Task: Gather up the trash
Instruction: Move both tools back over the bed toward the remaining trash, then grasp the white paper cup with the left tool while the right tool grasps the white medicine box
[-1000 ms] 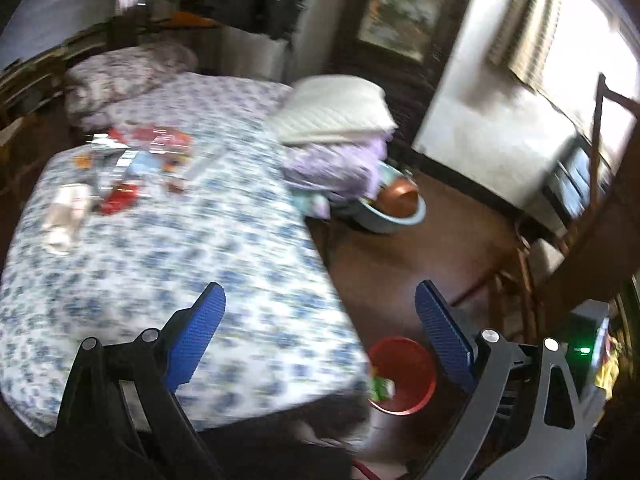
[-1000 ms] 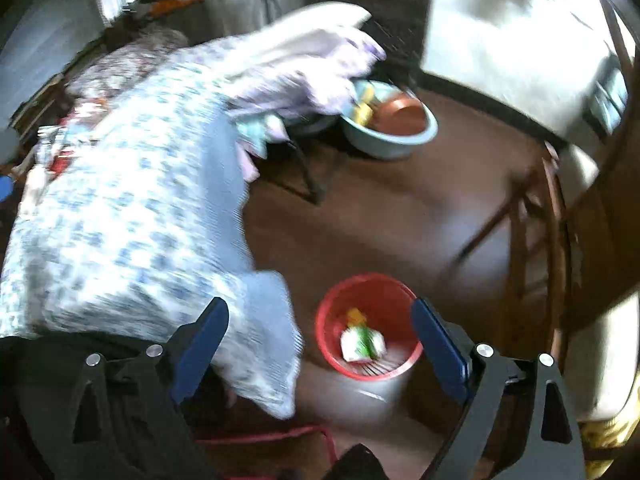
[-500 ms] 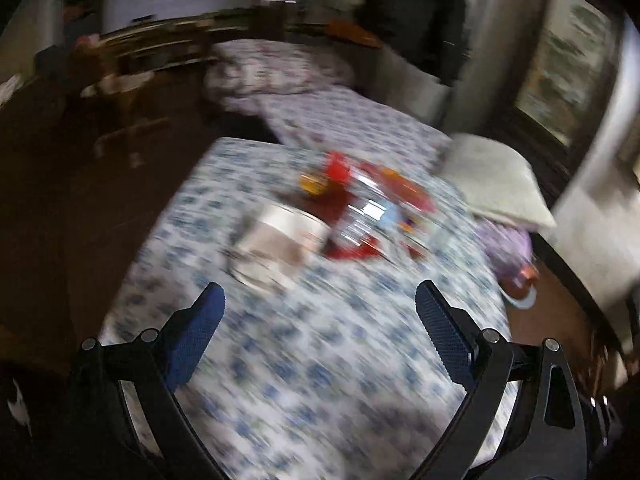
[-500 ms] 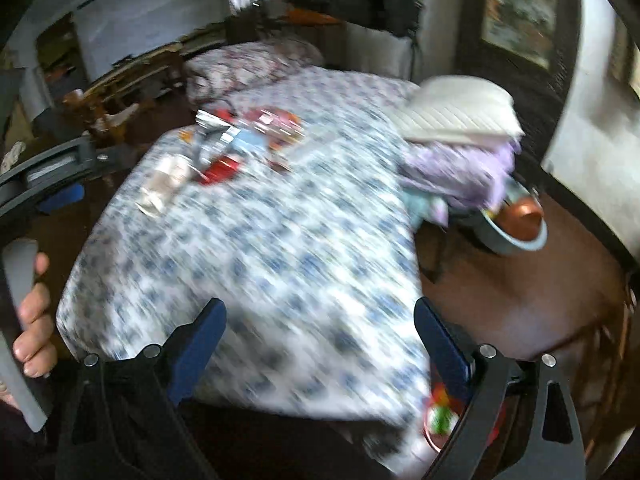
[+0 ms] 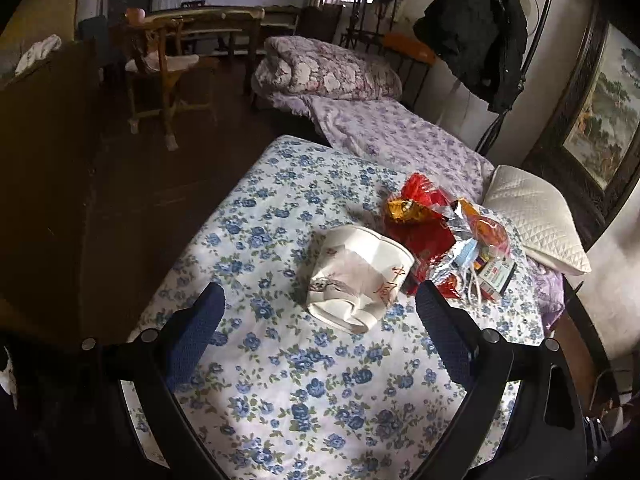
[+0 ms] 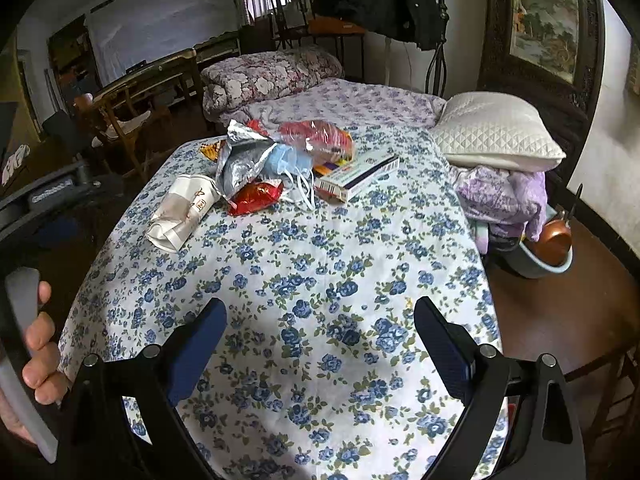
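A crushed white paper cup (image 5: 360, 276) lies on the blue-flowered bed cover (image 5: 304, 400), just beyond my open, empty left gripper (image 5: 320, 320). Behind it is a heap of trash: red wrappers (image 5: 420, 216), silver foil (image 5: 460, 240) and a small box (image 5: 496, 274). In the right wrist view the cup (image 6: 182, 212) lies at the left, with a silver foil bag (image 6: 240, 160), a red wrapper (image 6: 256, 198), a blue face mask (image 6: 290, 162) and a white carton (image 6: 356, 178). My right gripper (image 6: 320, 336) is open and empty, well short of the heap.
A white quilted pillow (image 6: 492, 132) sits on folded purple bedding (image 6: 504, 196) at the bed's right edge. A blue basin with a brown pot (image 6: 548, 248) stands on the floor beyond. A rolled floral quilt (image 5: 328, 68) and a wooden chair (image 5: 160, 68) stand behind the bed.
Both cameras swung from the floor and red bin up to the bed. The left gripper came close to the paper cup. Both grippers stayed open.
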`<state>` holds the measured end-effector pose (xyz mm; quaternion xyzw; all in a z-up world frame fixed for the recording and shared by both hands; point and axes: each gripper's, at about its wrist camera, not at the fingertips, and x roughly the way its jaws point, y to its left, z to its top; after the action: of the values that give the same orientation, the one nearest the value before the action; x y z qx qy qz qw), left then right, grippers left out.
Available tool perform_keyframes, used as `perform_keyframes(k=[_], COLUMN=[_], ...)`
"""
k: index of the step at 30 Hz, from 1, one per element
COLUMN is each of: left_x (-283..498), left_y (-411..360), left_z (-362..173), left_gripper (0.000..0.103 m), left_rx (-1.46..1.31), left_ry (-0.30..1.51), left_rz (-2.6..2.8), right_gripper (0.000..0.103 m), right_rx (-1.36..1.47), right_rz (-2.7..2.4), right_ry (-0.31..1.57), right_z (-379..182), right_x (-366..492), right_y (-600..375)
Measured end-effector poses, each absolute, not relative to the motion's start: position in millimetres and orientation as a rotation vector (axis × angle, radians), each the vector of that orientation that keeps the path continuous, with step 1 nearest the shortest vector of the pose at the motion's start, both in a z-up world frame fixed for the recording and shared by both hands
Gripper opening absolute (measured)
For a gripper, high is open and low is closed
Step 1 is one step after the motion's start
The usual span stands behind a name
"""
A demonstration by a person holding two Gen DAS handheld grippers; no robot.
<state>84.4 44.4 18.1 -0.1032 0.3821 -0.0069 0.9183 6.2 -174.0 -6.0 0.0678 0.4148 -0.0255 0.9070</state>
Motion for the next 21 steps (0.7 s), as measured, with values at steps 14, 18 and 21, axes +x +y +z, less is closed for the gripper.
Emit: perform_keyframes(k=[14, 18, 21], left_x=[91, 91, 92], left_y=[51, 50, 51], left_z=[9, 8, 7], left_gripper=[0.093, 0.093, 0.093], left_rx=[-0.256, -0.253, -0.262], left_ry=[0.814, 0.814, 0.82], left_rz=[0.0, -0.01, -0.024], right_gripper=[0.093, 0.065, 0.06], right_rx=[0.205, 0.29, 0.354], right_rz=[-0.313, -0.326, -0.301], right_ry=[0.806, 0.944, 0.964], right_z=[-1, -36, -49], right_x=[119, 161, 173], right_y=[-213, -230, -235])
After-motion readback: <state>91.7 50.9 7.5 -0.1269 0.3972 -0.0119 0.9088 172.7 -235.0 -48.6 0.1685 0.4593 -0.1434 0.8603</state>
